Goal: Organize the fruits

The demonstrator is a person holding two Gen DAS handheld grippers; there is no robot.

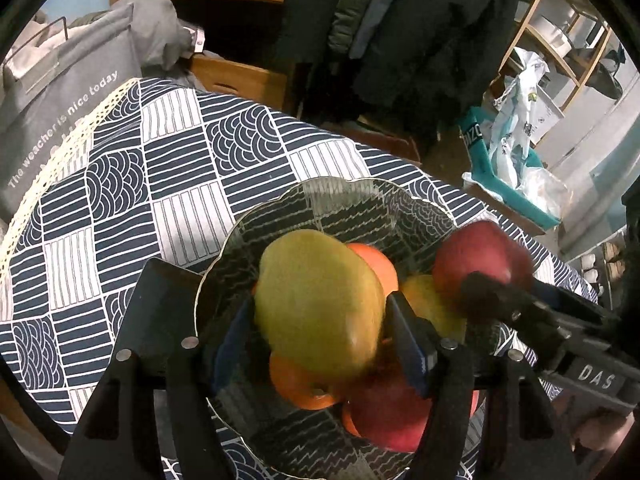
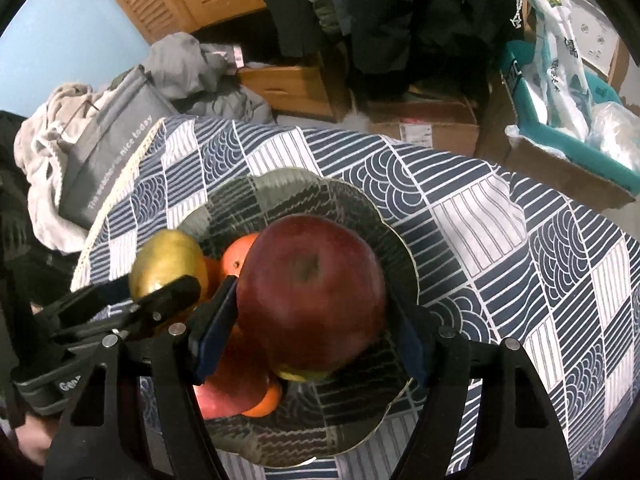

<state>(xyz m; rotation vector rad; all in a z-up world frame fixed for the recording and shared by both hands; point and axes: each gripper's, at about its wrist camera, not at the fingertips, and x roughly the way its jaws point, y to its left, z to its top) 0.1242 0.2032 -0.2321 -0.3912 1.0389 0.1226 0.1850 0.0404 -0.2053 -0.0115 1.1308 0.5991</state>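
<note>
Over the scalloped clear glass plate (image 1: 352, 188), the left gripper (image 1: 320, 308) is clamped on a yellow-green oval mango (image 1: 316, 304), long axis running away from the camera. Beside it, the right gripper (image 2: 312, 312) grips a large dark-red apple (image 2: 312, 292). Both hang directly above oranges (image 1: 296, 388) piled on that plate, which sits on a navy-and-white patterned tablecloth (image 2: 500, 220) with floor clutter beyond.

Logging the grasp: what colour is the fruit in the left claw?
Yellow-green, clearest in the left wrist view.
</note>
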